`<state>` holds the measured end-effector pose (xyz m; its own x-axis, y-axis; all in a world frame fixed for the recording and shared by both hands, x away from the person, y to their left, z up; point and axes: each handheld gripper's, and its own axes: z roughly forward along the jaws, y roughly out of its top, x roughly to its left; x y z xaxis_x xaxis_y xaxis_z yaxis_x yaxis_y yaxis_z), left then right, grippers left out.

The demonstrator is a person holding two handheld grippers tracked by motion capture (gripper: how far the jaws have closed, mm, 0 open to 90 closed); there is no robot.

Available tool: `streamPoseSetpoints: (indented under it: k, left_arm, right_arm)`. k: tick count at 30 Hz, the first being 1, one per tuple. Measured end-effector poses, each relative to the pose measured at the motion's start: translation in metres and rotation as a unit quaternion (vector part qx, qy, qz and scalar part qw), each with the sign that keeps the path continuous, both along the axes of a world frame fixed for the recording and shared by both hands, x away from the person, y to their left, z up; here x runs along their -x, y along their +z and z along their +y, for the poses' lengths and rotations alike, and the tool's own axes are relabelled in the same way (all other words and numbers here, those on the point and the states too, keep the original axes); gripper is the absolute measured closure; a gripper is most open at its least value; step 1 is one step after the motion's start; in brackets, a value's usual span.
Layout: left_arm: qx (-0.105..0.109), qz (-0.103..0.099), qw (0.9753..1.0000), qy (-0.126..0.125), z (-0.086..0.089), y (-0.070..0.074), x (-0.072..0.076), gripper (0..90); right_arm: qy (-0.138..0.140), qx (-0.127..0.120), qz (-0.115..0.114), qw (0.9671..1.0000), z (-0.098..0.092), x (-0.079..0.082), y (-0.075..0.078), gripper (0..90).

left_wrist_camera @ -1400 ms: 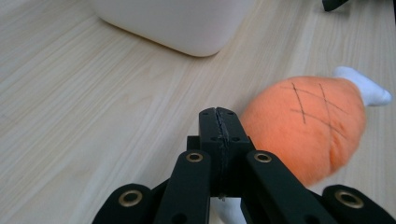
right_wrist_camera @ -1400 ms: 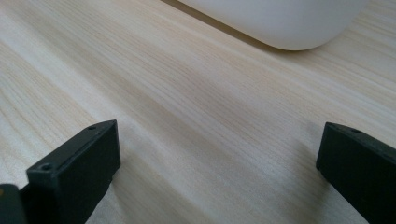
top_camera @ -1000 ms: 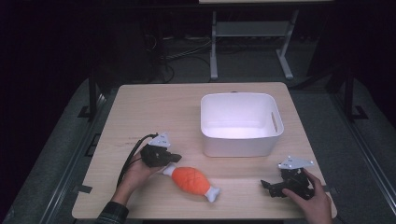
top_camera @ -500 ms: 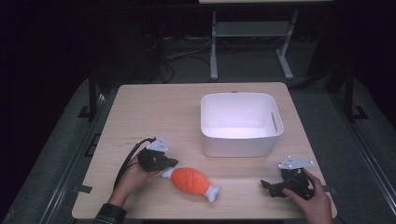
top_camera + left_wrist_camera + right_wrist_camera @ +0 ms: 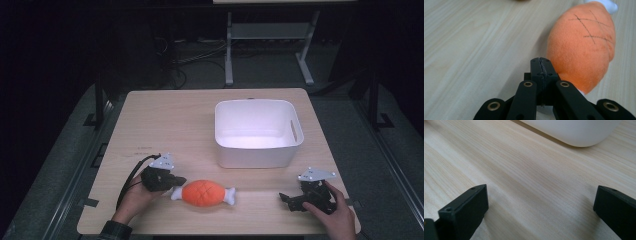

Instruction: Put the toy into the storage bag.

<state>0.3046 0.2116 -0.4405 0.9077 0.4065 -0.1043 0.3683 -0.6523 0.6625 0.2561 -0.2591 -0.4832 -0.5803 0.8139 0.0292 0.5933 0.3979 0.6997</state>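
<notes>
Two grippers at the tabletop's near edge — our left gripper (image 5: 172,181) pinched tight on the plush drumstick's (image 5: 202,193) white bone end; our right gripper (image 5: 287,198) gapes wide, empty, near the right corner.

The room is dim; light falls mainly on the pale wooden surface (image 5: 165,115). Beyond it stands a grey metal stand (image 5: 270,35), cables (image 5: 175,62) tangled left of that stand, grey floor (image 5: 60,170) around.

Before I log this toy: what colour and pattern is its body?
Orange plush toy with dark crosshatch lines, clearest in the left gripper view.
</notes>
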Motion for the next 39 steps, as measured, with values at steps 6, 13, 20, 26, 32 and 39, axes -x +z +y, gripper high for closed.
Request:
streamPoseSetpoints:
  k: [6, 13, 20, 26, 32, 39]
  left_arm:
    - [0.009, 0.008, 0.9999, 0.000, 0.000, -0.003, 0.015, 89.4]
    - [0.014, 0.010, 0.9998, 0.007, 0.005, -0.004, 0.025, 89.2]
    - [0.023, 0.016, 0.9995, 0.014, 0.009, -0.004, 0.040, 89.3]
    - [0.027, 0.025, 0.9989, 0.029, 0.013, -0.005, 0.053, 88.5]
    - [0.030, 0.022, 0.9981, 0.050, 0.016, -0.003, 0.049, 81.8]
    - [0.044, 0.010, 0.9952, 0.087, 0.023, 0.003, 0.039, 58.5]
  right_arm:
    - [0.000, 0.000, 0.000, 1.0000, 0.000, 0.000, 0.000, 0.0]
    - [0.000, 0.000, 0.000, 1.0000, 0.000, 0.000, 0.000, 0.0]
    - [0.000, 0.000, 0.000, 1.0000, 0.000, 0.000, 0.000, 0.0]
    - [0.000, 0.000, 0.000, 1.0000, 0.000, 0.000, 0.000, 0.0]
    - [0.000, 0.000, -0.001, 1.0000, 0.000, 0.000, 0.000, 0.0]
    - [0.001, 0.001, -0.002, 1.0000, 0.000, 0.000, 0.000, 0.0]
